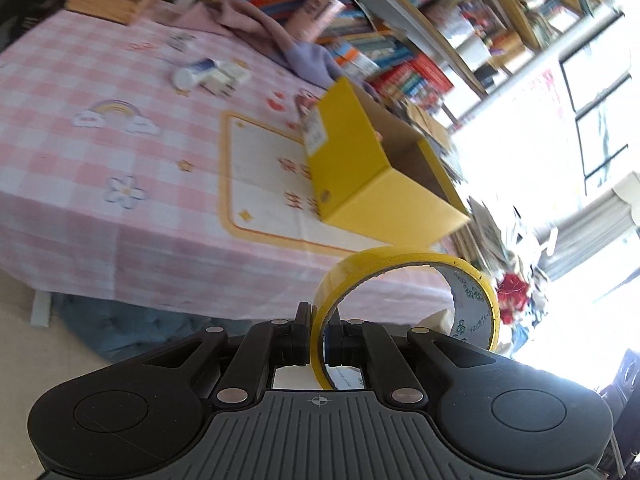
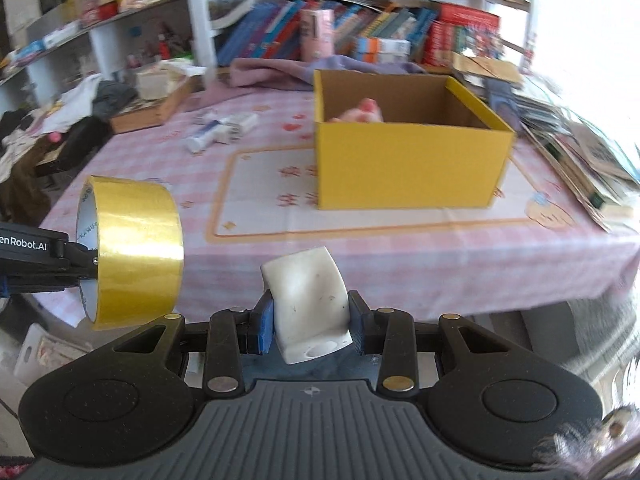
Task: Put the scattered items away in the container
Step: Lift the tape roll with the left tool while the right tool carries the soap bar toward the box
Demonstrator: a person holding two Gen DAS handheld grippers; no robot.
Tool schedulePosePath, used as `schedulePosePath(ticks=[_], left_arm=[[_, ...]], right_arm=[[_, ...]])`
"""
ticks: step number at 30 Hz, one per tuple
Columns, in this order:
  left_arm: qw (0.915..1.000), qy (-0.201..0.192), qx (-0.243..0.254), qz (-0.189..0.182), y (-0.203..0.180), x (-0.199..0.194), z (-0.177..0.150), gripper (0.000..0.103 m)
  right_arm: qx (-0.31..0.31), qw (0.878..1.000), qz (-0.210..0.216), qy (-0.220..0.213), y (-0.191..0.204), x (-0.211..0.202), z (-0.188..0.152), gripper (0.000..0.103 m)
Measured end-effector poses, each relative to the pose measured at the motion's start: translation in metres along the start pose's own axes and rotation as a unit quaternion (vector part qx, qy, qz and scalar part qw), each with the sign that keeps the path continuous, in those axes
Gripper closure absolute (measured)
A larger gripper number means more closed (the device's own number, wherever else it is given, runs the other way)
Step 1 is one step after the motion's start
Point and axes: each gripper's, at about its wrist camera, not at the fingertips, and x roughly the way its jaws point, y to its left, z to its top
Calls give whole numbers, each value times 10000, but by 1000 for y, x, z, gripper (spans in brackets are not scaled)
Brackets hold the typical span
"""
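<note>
L gripper (image 1: 318, 344) was clenched on the wall of a yellow tape roll (image 1: 404, 292); R gripper (image 2: 312, 326) grasped a white block (image 2: 308, 304), both held near the table's front edge. Step in hand looked like carry-to-box: yellow box (image 2: 404, 164) sat farther back, right of centre, w/ a pink item (image 2: 362, 112) inside. Next: bring each over the open top, then release.

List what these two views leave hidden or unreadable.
- Box contents: right wrist view, the yellow box front wall hides all but a pink thing; left wrist view shows only its inner walls.
- Small white items on the tablecloth: blurred in both views, labels unreadable.
- Tape roll print: too small and curved, left wrist view.
- White block sides: covered by the right gripper fingers.
</note>
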Motion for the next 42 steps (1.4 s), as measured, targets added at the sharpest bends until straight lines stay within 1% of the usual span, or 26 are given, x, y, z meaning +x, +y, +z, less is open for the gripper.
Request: schedulePosePath(ticks=[11,20,28,34,39,42], left_arm=[[9982,328,402,-294,-38,34,3,98],[9958,477,654,-438,-63,63,12,98],[9924,615,915,-555,-84,89,23,98],[9902,535,1136,-607,-98,101,38,98],[9895,364,1285,-561,-109,110,57,98],[9892,230,1355,-504,-115,117,71,98]], right_arm=[[392,9984,-418,-21,-39,-12,-8,69],[683,9955,-662,-7,-74,-8,-3,69],[852,9930,-816,-4,-97,0,4,69],[908,9928,-779,-97,-111,8,18,69],[861,9935,-709,-206,-122,19,35,69],[785,9942,-654,-342,-130,25,52,69]])
